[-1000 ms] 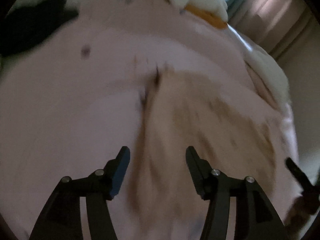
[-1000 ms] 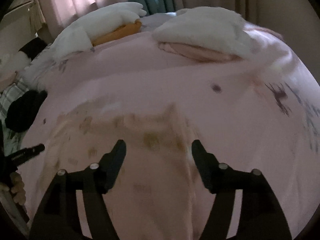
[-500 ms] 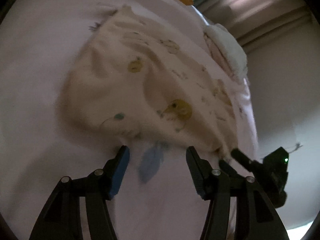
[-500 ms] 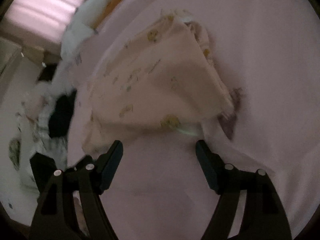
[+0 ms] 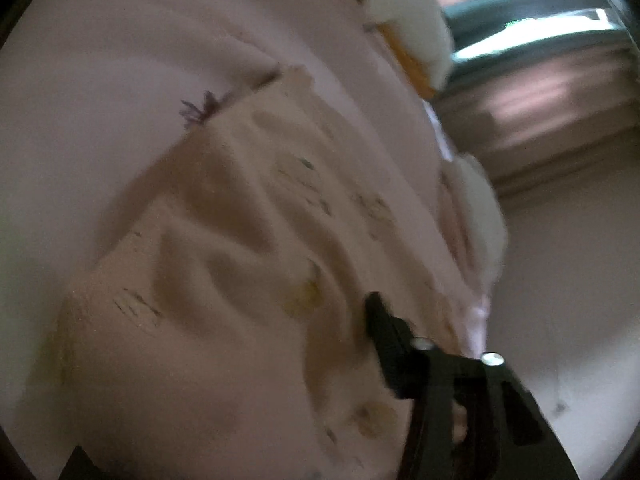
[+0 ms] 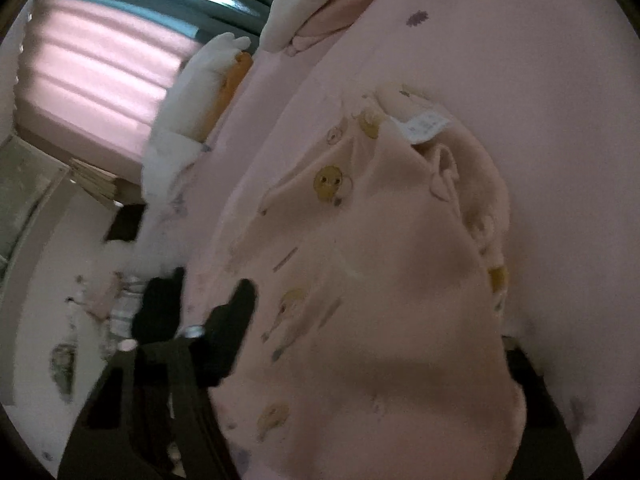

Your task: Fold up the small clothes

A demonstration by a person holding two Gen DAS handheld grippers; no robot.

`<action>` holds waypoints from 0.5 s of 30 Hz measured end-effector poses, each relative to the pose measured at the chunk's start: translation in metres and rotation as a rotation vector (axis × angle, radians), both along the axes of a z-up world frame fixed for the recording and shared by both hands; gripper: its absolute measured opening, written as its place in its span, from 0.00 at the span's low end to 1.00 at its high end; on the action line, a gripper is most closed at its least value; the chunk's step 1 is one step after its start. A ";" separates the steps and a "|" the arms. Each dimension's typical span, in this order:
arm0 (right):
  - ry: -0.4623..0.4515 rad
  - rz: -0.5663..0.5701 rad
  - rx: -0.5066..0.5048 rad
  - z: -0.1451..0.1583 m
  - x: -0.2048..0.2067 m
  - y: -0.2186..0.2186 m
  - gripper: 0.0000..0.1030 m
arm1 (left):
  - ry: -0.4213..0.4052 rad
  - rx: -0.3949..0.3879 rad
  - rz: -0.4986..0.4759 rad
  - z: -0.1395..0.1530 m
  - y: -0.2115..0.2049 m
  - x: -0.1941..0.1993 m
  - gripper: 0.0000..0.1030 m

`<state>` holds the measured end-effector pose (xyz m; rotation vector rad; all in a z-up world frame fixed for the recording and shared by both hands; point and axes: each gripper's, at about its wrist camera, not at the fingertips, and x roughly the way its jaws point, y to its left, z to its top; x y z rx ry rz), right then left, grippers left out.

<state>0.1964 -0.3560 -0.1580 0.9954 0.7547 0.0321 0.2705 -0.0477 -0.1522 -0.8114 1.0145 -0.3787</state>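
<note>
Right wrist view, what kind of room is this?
Probably a bedroom: the small garment lies on a pink bedsheet, with white pillows at its far end and curtains over a window.

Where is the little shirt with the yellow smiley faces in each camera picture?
Left wrist view: the little shirt fills the middle and lower left, draped over the left gripper.
Right wrist view: the little shirt fills the middle and lower right; its white tag is near the top.
Shared landmark: the white and orange pillow near the window.
</note>
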 end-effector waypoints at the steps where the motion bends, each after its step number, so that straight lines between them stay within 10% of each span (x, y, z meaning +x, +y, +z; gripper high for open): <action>1: 0.014 0.002 -0.045 -0.002 0.000 -0.001 0.26 | 0.002 0.024 0.014 0.000 -0.004 0.001 0.29; 4: 0.005 -0.002 -0.025 -0.011 -0.002 -0.012 0.10 | -0.051 0.108 0.010 0.004 -0.021 -0.002 0.26; 15: 0.084 0.069 -0.208 0.019 0.013 -0.001 0.11 | -0.206 0.404 -0.022 0.050 -0.026 -0.039 0.12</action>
